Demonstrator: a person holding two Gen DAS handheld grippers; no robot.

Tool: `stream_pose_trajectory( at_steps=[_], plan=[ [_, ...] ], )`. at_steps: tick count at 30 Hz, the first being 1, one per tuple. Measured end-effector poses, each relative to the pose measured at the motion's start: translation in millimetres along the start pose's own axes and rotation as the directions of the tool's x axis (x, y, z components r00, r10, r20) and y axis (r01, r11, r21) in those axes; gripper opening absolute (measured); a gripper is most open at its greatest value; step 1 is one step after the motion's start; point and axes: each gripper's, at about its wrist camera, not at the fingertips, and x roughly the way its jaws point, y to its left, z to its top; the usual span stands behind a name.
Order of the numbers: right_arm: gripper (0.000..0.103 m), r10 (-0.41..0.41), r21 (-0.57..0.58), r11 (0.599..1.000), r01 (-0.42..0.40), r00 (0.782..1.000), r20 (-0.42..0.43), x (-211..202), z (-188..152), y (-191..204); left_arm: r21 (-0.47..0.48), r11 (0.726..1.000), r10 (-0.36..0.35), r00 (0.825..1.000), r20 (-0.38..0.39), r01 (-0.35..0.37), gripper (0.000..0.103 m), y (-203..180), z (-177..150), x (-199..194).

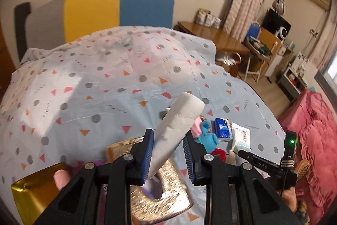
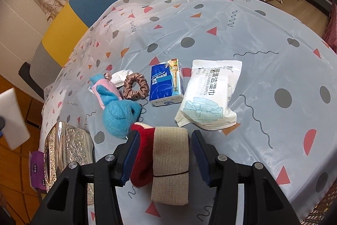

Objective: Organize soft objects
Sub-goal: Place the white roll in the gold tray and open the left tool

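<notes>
My left gripper (image 1: pixel 168 155) is shut on a white foam roll (image 1: pixel 177 125) and holds it tilted above the ornate gold tissue box (image 1: pixel 166 195). The roll also shows at the left edge of the right wrist view (image 2: pixel 12 117). My right gripper (image 2: pixel 164 155) is open, its jaws on either side of a beige bandage roll (image 2: pixel 170 163) and a red soft item (image 2: pixel 143 153) lying on the table. Beyond them lie a blue felt toy (image 2: pixel 120 115), a brown scrunchie (image 2: pixel 135 86), a blue tissue pack (image 2: pixel 165 82) and a white wipes pack (image 2: pixel 208 96).
The table has a grey patterned plastic cloth (image 2: pixel 252 35). The gold box (image 2: pixel 65 153) stands at the left edge with a purple pack (image 2: pixel 36 170) beside it. A gold foil box (image 1: pixel 31 193) is at lower left. A yellow-blue chair (image 1: pixel 118 7) stands behind the table.
</notes>
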Motion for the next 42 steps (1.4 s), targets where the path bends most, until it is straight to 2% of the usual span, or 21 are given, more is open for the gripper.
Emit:
stream_pose_trajectory(
  at_steps=[7, 14, 18, 23, 29, 37, 39, 42],
  plan=[
    [0.051, -0.024, -0.02, 1.0, 0.024, 1.0, -0.003, 1.4, -1.1, 3.2, -0.105, 0.994, 0.032, 0.995, 0.095, -0.021, 0.029, 46.9, -17.6, -47.8],
    [0.051, -0.038, -0.039, 0.998, 0.039, 0.999, 0.008, 0.7, -2.0, 6.2, -0.197, 0.979, 0.087, 0.988, 0.131, -0.06, 0.029, 92.7, -49.0, -77.1],
    [0.051, -0.037, -0.067, 0.997, 0.038, 0.999, 0.025, -1.8, -2.8, 11.5, -0.281, 0.957, 0.118, 0.983, 0.139, -0.075, 0.029, 126.8, -77.1, -88.1],
    [0.051, -0.034, -0.102, 0.994, 0.038, 0.999, 0.04, -3.8, -4.8, 19.2, -0.386, 0.915, 0.17, 0.98, 0.106, -0.116, 0.029, 173.2, -112.1, -87.4],
    [0.051, -0.038, -0.126, 0.991, 0.046, 0.997, 0.06, -5.4, -6.1, 24.3, -0.466, 0.865, 0.214, 0.977, 0.009, -0.185, 0.029, 217.2, -159.2, -65.6],
    [0.051, -0.03, -0.189, 0.981, 0.045, 0.996, 0.084, -7.3, -9.7, 37.6, -0.509, 0.82, 0.243, 0.964, -0.105, -0.262, 0.031, 242.3, -186.9, -21.3],
    [0.051, -0.02, -0.232, 0.972, 0.039, 0.996, 0.087, -7.9, -11.6, 46.0, -0.511, 0.818, 0.239, 0.964, -0.114, -0.264, 0.037, 243.9, -188.3, -15.0],
    [0.051, -0.003, -0.323, 0.946, 0.022, 0.998, 0.058, -2.5, -15.7, 65.3, -0.48, 0.828, 0.271, 0.957, -0.108, -0.289, 0.054, 240.7, -188.3, -13.8]
  ],
)
